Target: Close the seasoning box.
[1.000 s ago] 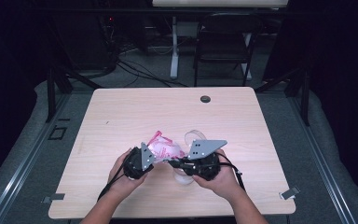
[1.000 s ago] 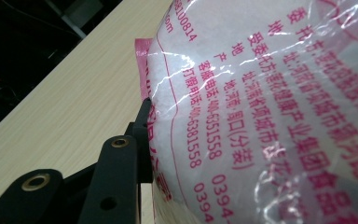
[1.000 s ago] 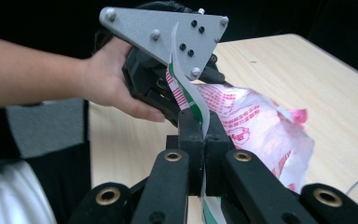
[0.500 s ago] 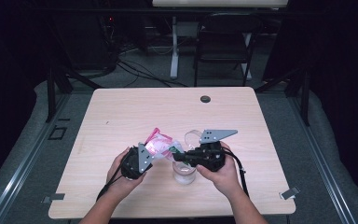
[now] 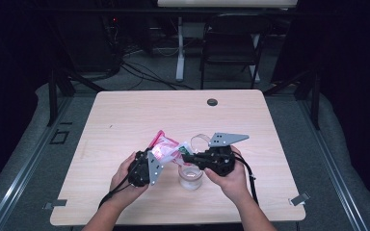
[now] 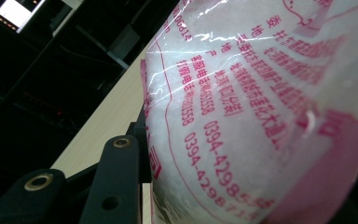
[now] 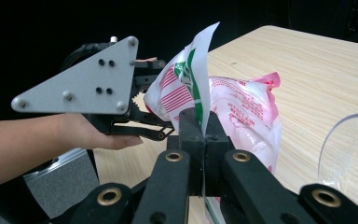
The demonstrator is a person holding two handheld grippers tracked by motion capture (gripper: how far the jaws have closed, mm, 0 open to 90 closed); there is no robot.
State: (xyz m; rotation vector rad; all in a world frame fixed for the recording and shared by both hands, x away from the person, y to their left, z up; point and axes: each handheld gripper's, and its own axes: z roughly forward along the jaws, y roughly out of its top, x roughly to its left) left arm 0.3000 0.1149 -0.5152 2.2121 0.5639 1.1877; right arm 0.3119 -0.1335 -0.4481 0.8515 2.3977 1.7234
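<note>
Toward the near edge of the table, midway along it, one pink-printed bag of white granules is held up between two grippers, just above and beside one clear plastic cup. The left gripper is seen with its jaws partly open and closed about the body of the bag; in the left gripper view the bulging film presses against the jaw at the left. The right gripper has its jaws fully together, pinching a thin flap at the bag's top corner, which stands up between the two pads in the right gripper view. The cup's clear rim is seen at the right of that view, upright on the table, apart from the bag.

The step in hand is judged to be the opening of the bag: the body is steadied by one gripper while the corner is gripped by the other. For the next move, the pinched corner would have to be pulled away from the held body, firmly enough to part the film but without loss of either grip; the opening should then be kept over the cup so that nothing is spilled.

Counted: one bag, one cup, two grippers, one dark round grommet near the far edge.
</note>
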